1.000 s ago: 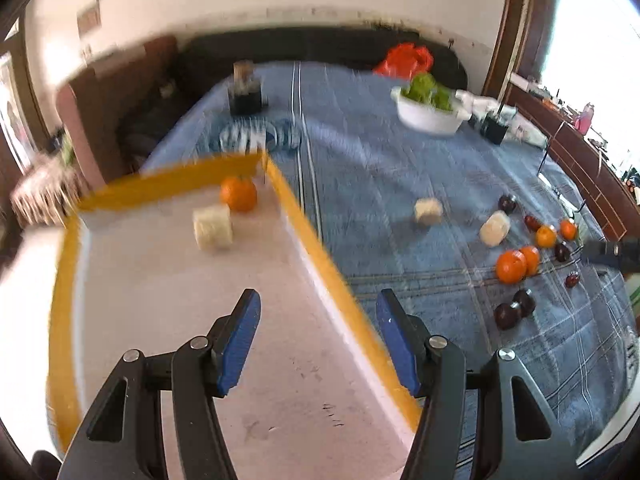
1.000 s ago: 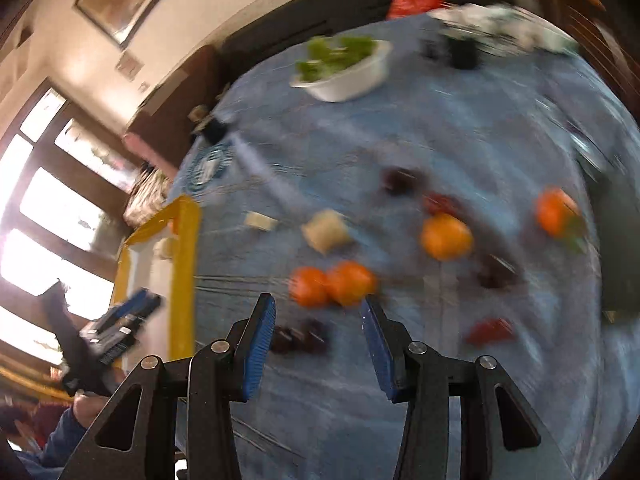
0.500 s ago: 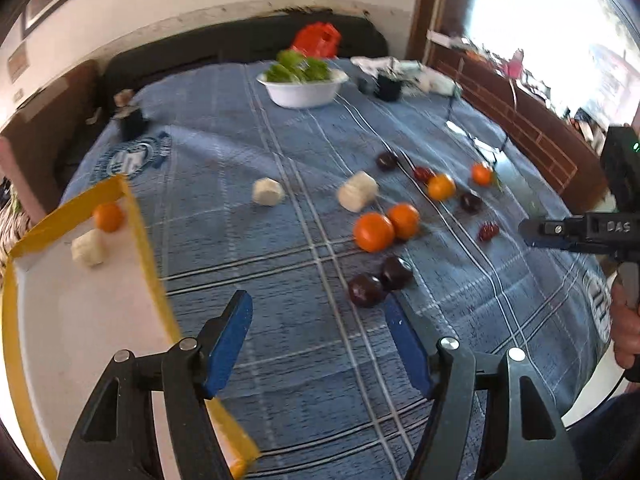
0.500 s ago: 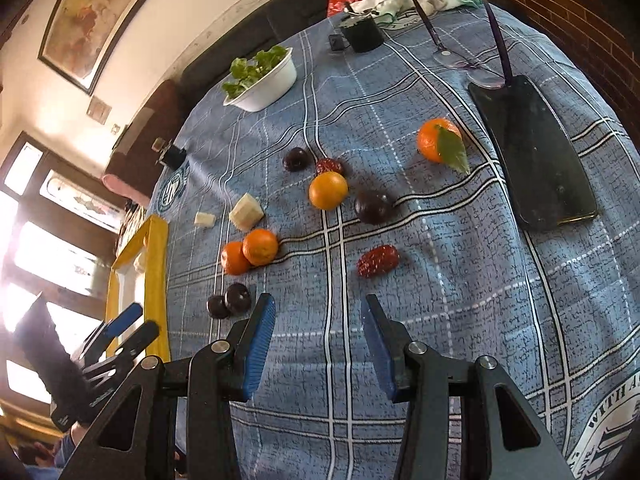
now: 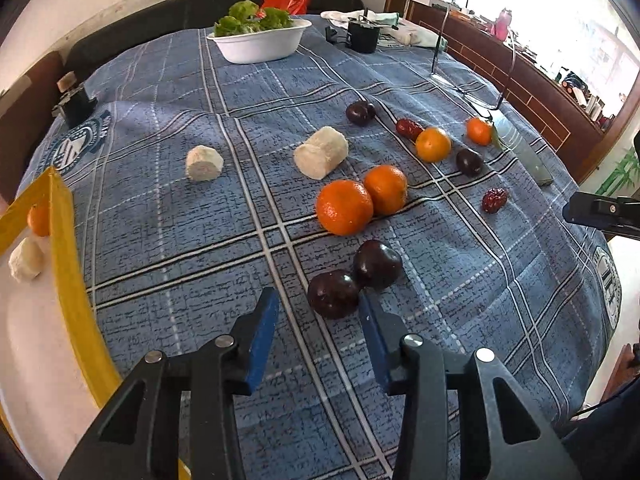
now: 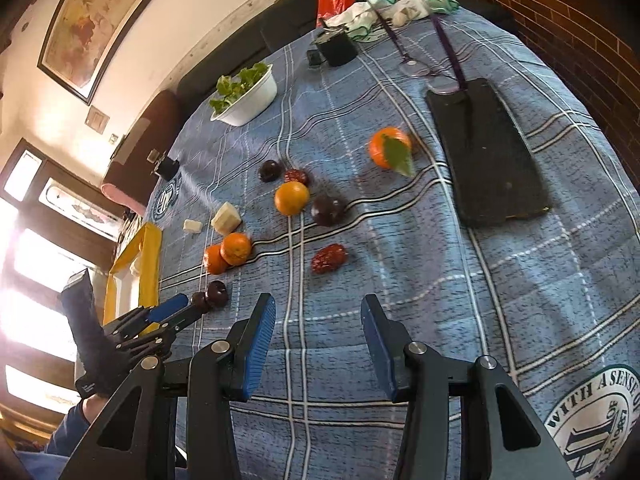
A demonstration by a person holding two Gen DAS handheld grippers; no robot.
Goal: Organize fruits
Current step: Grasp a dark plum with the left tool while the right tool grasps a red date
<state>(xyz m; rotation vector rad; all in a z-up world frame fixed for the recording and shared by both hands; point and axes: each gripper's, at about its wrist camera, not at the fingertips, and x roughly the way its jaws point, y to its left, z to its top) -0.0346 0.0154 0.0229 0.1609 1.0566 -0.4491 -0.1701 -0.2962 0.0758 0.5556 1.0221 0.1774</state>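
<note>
Fruits lie scattered on a blue plaid cloth (image 5: 240, 208). My left gripper (image 5: 318, 336) is open and empty, just short of two dark plums (image 5: 334, 294). Beyond them are two oranges (image 5: 345, 207), two white banana pieces (image 5: 320, 153), more small oranges, plums and red dates (image 5: 495, 200). A yellow-rimmed white tray (image 5: 64, 248) at the left holds an orange (image 5: 39, 220) and a white piece (image 5: 26, 259). My right gripper (image 6: 318, 344) is open and empty above bare cloth, short of a red date (image 6: 329, 258).
A white bowl of greens (image 5: 260, 38) stands at the back. A black phone (image 6: 486, 152), glasses and a black box (image 6: 338, 50) lie at the right side. A small dark bottle (image 5: 74, 98) stands at the back left. The left gripper shows in the right wrist view (image 6: 176, 312).
My left gripper has swung from over the tray to the right and come down close to the two plums. My right gripper has steadied over the cloth near the date.
</note>
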